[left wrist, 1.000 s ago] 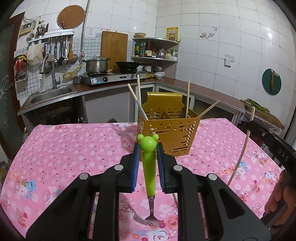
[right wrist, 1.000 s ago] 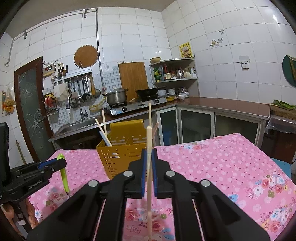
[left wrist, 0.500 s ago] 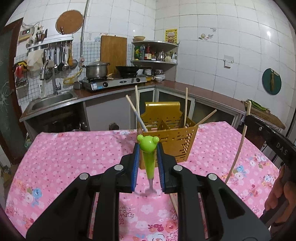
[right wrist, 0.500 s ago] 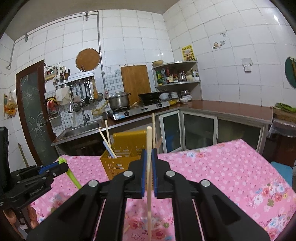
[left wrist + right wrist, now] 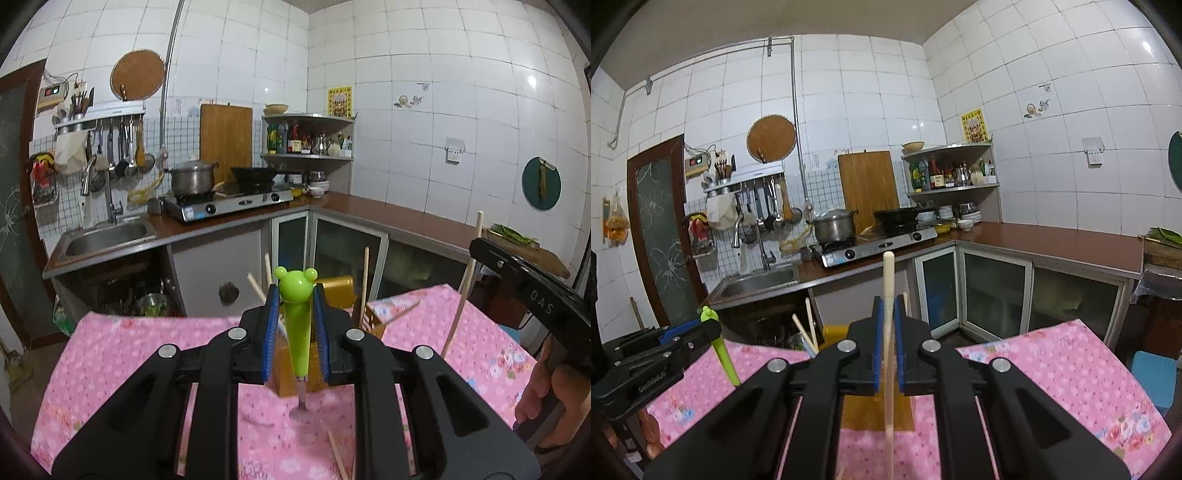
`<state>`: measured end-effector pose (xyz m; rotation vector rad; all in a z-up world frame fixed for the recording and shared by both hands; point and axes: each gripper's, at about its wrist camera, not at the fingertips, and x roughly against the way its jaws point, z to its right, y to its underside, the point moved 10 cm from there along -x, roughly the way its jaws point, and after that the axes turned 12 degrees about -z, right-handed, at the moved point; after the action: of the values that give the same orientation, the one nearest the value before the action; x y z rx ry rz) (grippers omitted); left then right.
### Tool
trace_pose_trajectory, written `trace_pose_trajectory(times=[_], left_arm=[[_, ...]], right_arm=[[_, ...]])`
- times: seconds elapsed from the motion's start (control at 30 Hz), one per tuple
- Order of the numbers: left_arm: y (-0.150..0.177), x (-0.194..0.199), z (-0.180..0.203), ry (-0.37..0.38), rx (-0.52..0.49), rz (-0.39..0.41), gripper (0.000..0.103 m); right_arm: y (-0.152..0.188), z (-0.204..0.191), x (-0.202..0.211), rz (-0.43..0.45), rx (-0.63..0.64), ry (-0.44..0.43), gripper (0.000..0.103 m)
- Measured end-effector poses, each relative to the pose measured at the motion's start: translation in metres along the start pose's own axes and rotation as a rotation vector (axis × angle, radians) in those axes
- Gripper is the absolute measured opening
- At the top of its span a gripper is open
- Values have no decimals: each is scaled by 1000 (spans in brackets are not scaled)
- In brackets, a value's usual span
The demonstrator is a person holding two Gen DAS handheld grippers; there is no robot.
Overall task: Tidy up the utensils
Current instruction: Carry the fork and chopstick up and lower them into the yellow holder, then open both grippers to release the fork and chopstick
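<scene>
A: Your left hand-held gripper (image 5: 295,332) is clamped on the green fork (image 5: 297,325), handle up, tines hanging clear above the counter (image 5: 110,369). Your right hand-held gripper (image 5: 886,347) is pinched tight on one chopstick (image 5: 888,280), which stands nearly upright.

B: And the caddy?

A: The yellow caddy (image 5: 338,286) sits on the counter just behind the fork, mostly hidden by your own jaws in both views. Several chopsticks (image 5: 365,280) already lean out of it at odd angles.

B: So what should you watch for?

A: Those leaning sticks, I'd say. Lower the fork or your chopstick blind and it may strike one and skid off the rim. The fork's handle tapers, so a knock could let it slip down through the pads. The chopstick is held well up its length; a side bump on its long lower end would likely twist it in the grip.

B: Anything else?

A: Your two tools are near each other over one small target. Go in one at a time. A loose chopstick (image 5: 338,458) also lies on the counter below.
</scene>
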<state>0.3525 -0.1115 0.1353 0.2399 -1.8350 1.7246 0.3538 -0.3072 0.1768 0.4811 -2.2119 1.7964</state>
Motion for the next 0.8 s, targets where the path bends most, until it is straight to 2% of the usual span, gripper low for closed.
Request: trace_pose_trajectory(times=[0.33, 0.5, 0.63, 0.8], left_arm=[[-58, -21, 8, 17, -8, 53, 17], [-73, -43, 5, 14, -6, 53, 17], [-71, -68, -2, 6, 7, 39, 17], [-50, -105, -7, 8, 20, -29, 17]], right_arm=[[-56, -3, -31, 76, -13, -14, 6], [-74, -2, -56, 114, -32, -7, 6], [-67, 1, -79, 101, -20, 13, 6], [-39, 6, -107, 32, 21, 45, 6]])
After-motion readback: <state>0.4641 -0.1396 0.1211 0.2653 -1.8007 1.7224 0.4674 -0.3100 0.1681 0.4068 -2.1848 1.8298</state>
